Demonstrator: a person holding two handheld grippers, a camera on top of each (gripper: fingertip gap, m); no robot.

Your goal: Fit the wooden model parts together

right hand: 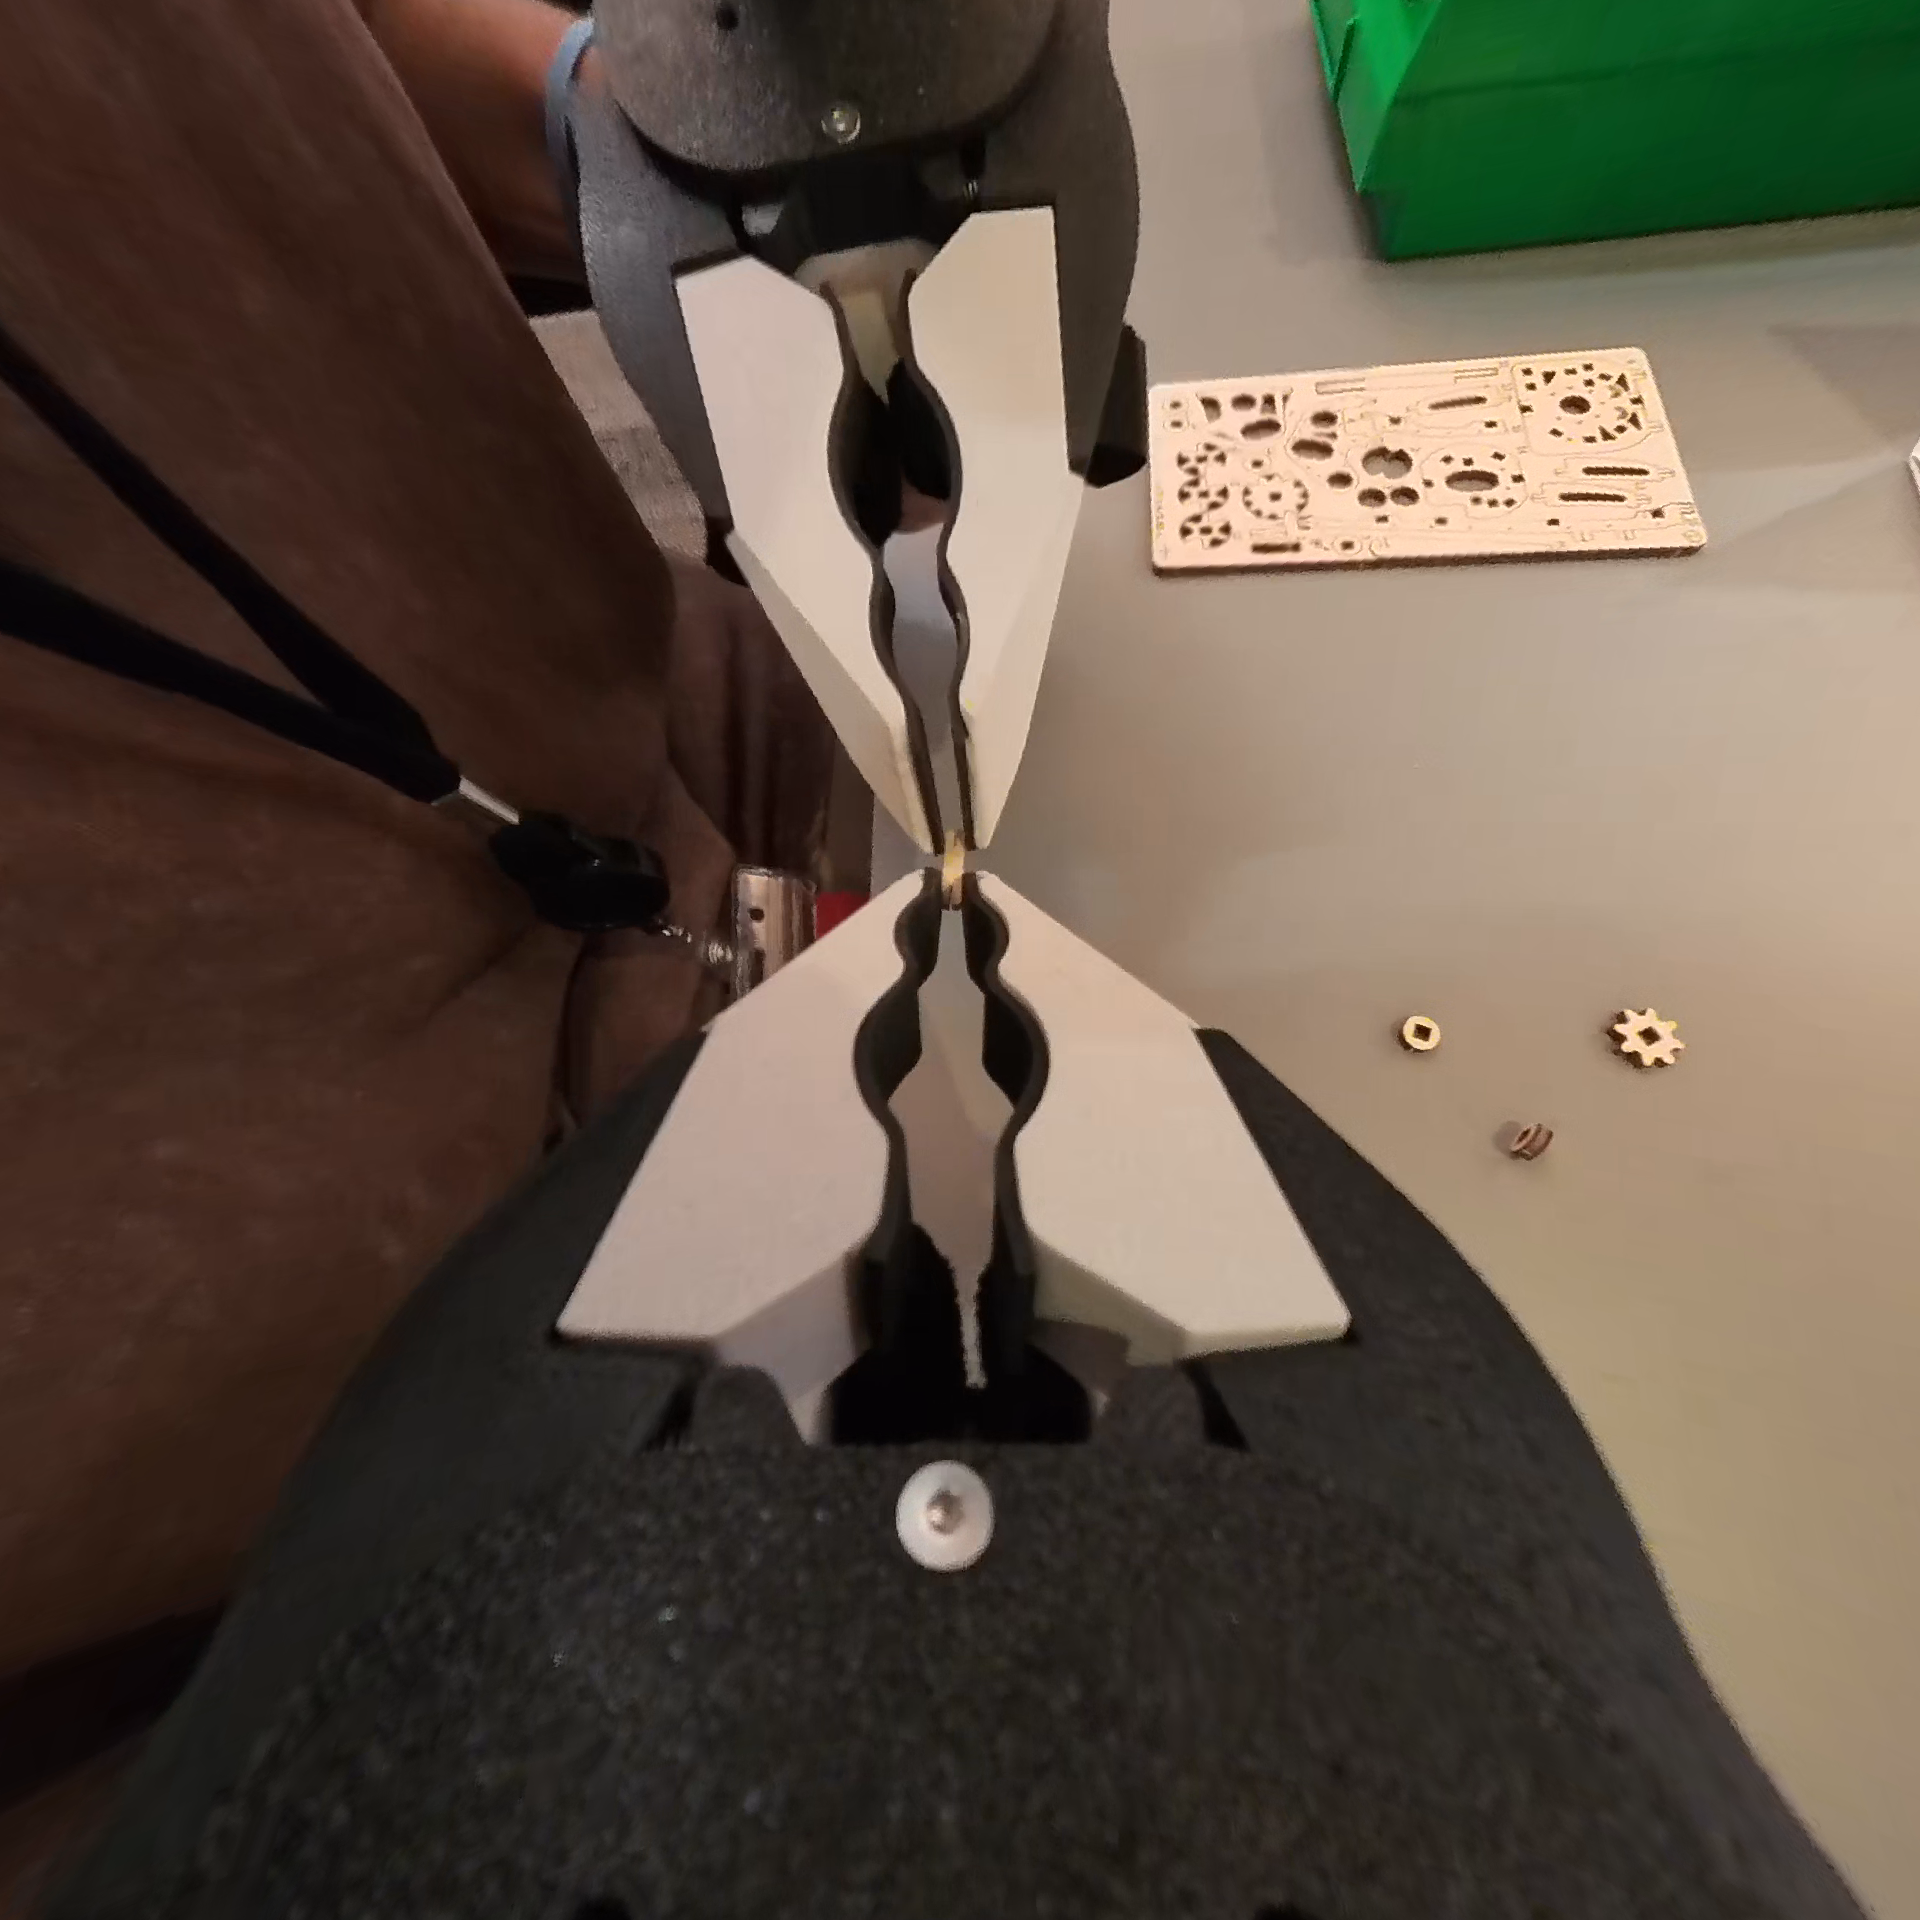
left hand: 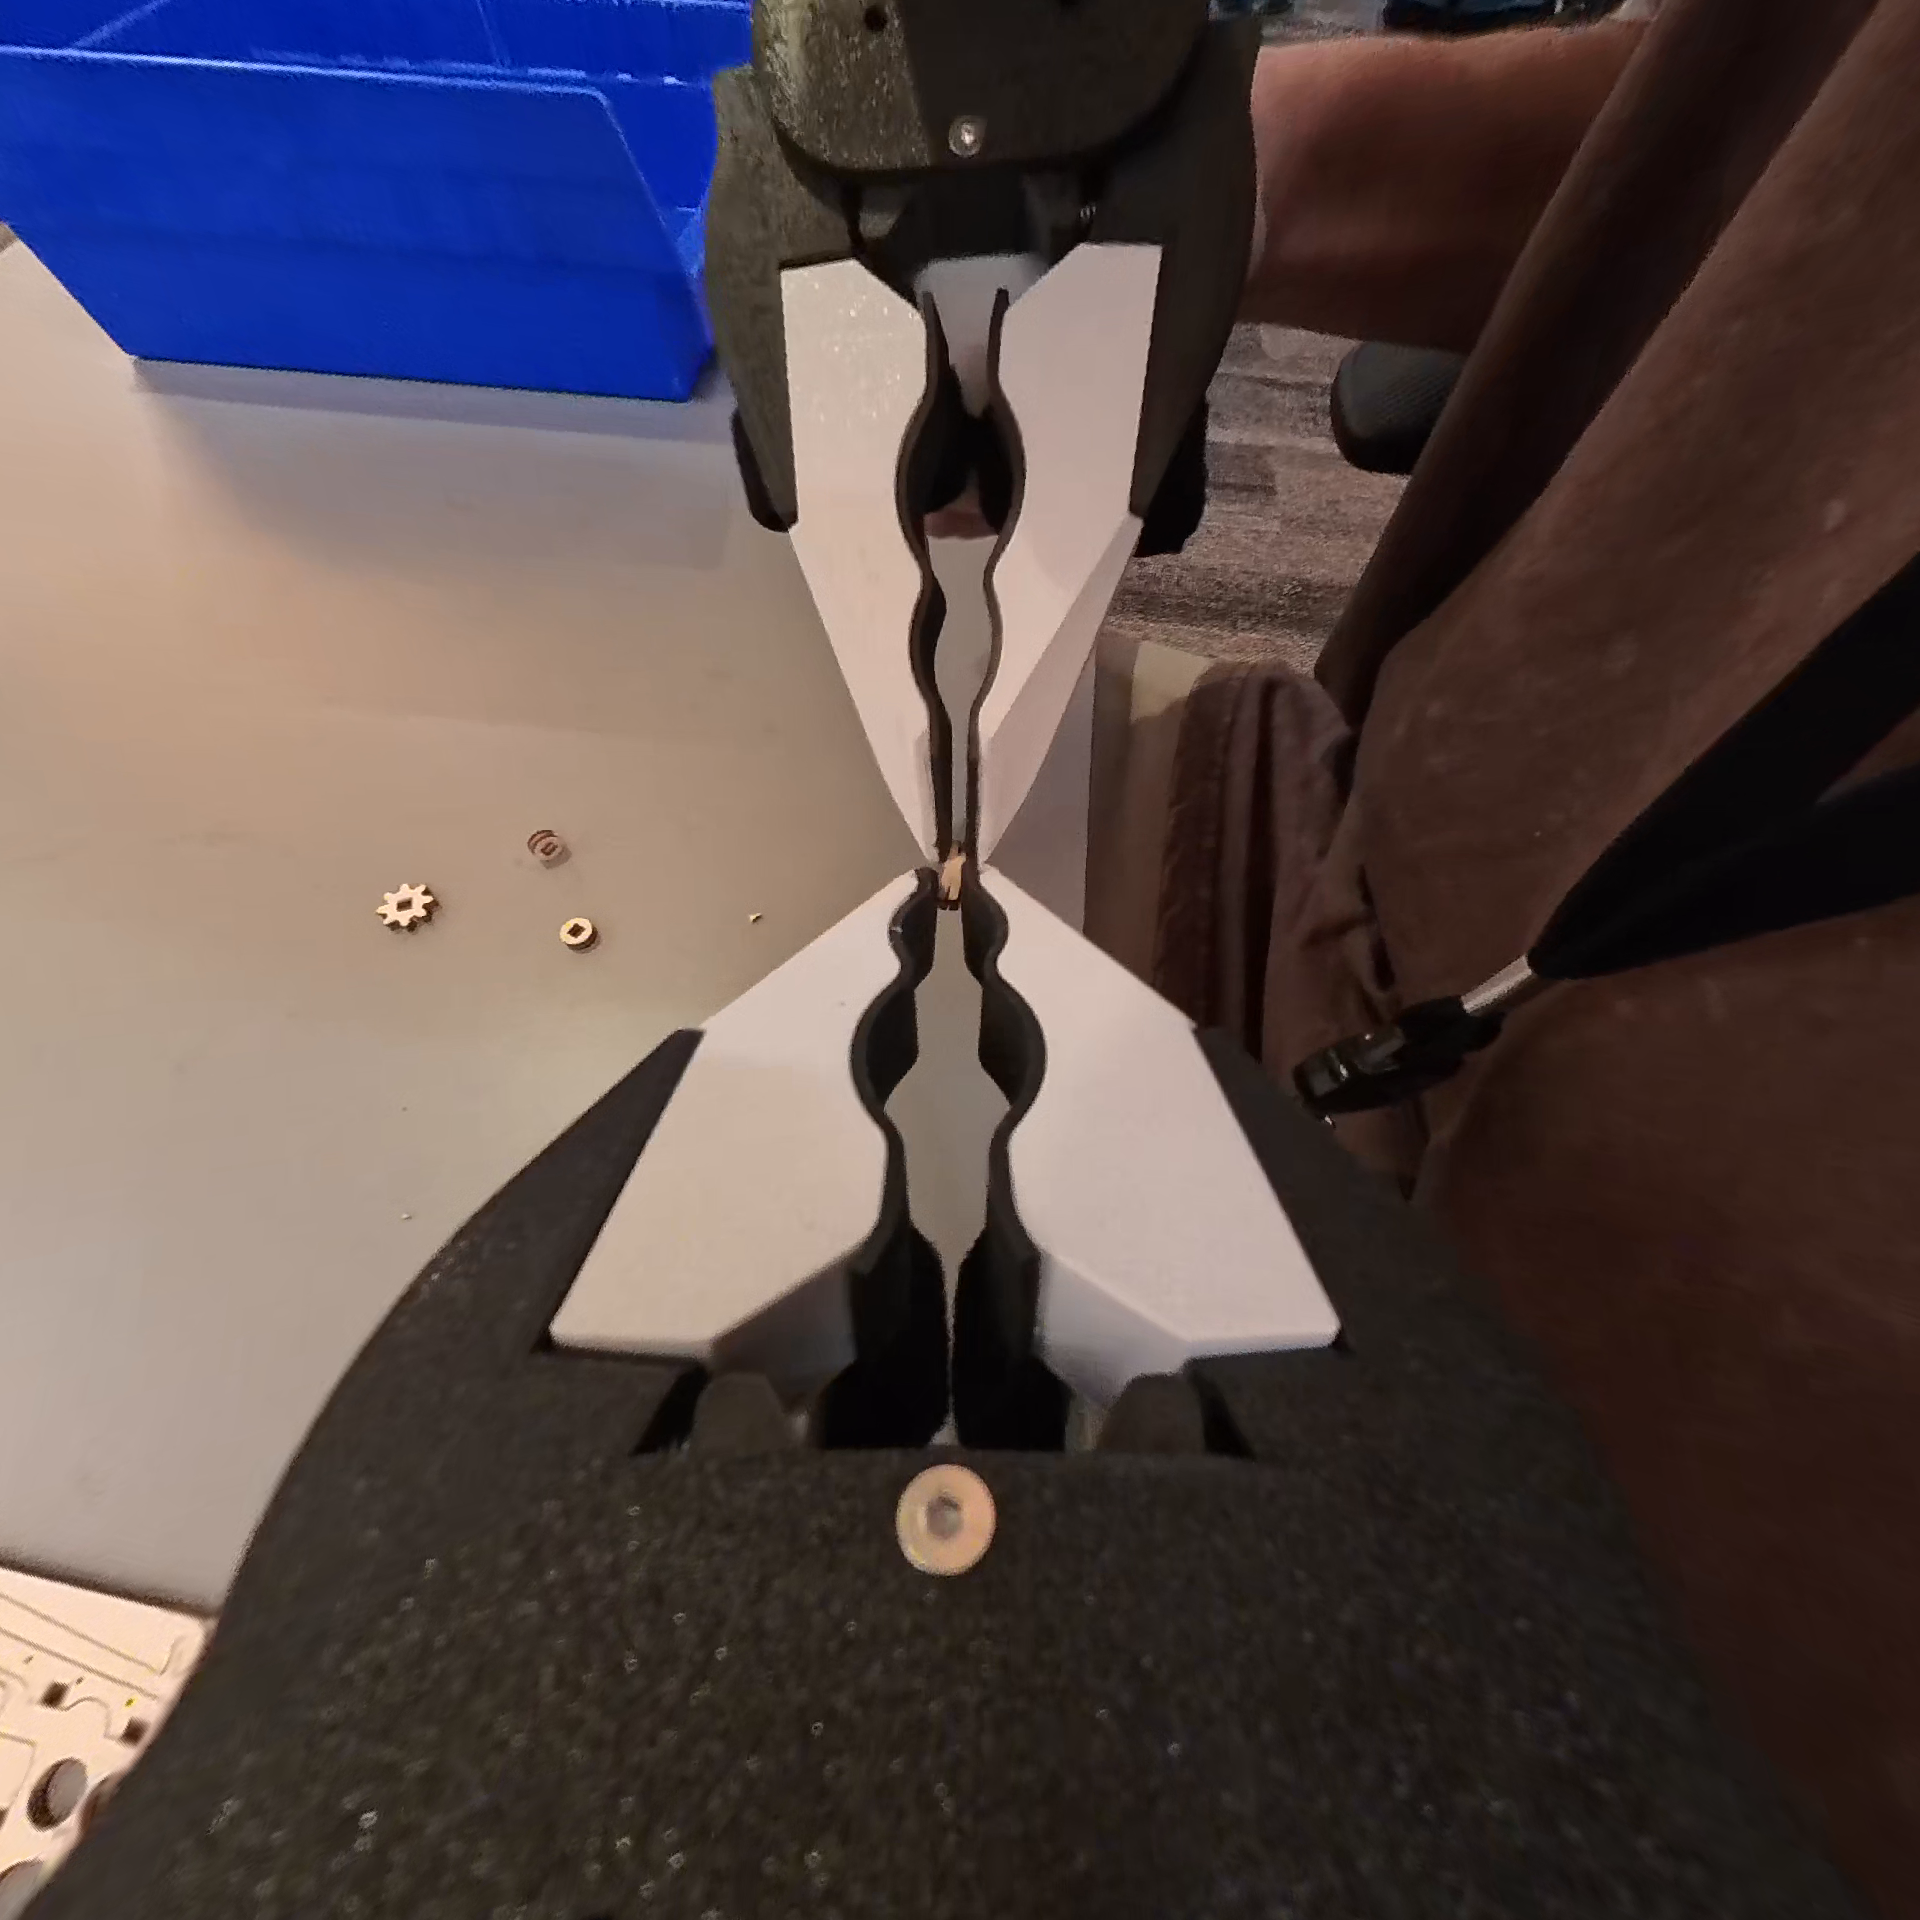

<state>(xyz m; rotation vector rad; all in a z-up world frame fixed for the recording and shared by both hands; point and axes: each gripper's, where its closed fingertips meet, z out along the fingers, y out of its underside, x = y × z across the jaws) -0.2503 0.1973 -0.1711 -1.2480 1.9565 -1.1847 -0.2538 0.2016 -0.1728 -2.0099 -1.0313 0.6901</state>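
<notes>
My two grippers meet tip to tip above the grey table's edge. In the left wrist view, my left gripper (left hand: pixel 943 891) comes from below and my right gripper (left hand: pixel 956 831) from above. A tiny pale wooden part (left hand: pixel 949 871) sits pinched where the tips meet. In the right wrist view, my right gripper (right hand: pixel 945 891) is below, the left gripper (right hand: pixel 952 826) above, and the wooden part (right hand: pixel 953 858) lies between them. Both pairs of jaws are closed on it. Whether it is one piece or two joined pieces is hidden by the tips.
A wooden gear (right hand: pixel 1645 1039), a ring with a square hole (right hand: pixel 1419 1034) and a small spool (right hand: pixel 1527 1140) lie loose on the table. A punched wooden parts sheet (right hand: pixel 1423 462), a green box (right hand: pixel 1621 114) and a blue bin (left hand: pixel 364 187) stand farther off. A person in brown clothing (left hand: pixel 1662 935) is close by.
</notes>
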